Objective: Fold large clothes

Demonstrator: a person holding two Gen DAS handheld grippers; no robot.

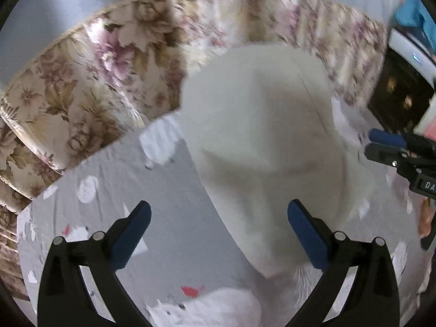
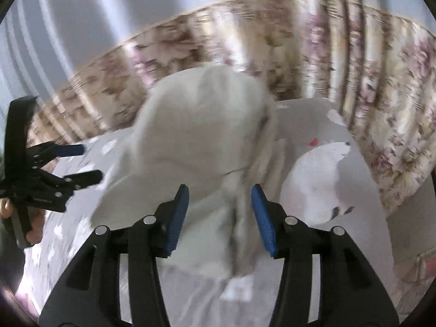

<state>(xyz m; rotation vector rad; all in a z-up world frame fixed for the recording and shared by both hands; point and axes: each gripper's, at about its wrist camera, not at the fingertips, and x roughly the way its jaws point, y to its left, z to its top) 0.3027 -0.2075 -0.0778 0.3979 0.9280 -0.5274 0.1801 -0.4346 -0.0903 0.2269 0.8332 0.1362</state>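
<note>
Garment: a large off-white cloth garment [image 1: 261,141] lies in a humped, rumpled heap on the pale grey bedsheet with white and red printed patches [image 1: 169,190]; which kind of garment it is cannot be told through the blur
Garment, near end: a narrow tail of it [image 2: 239,234] runs down toward the right wrist camera, with folds bunched along it
Right gripper: the black two-finger tool with blue pads [image 2: 219,219] has its jaws partly apart, straddling that bunched tail; the blue pads [image 2: 178,218] stand clear of the cloth on both sides, so nothing is pinched
Left gripper: the matching black tool with blue pads [image 1: 218,235] has its jaws spread wide over the sheet; the garment's lower edge lies between them, closer to the right-hand pad, and is not clamped
Grippers to each other: each shows at the edge of the other's view, on opposite sides of the heap
Hand: fingers [image 2: 6,207] wrap the left tool's handle at the frame edge
Surroundings: a beige curtain with pink and brown flowers [image 1: 81,87] hangs behind the bed
</note>
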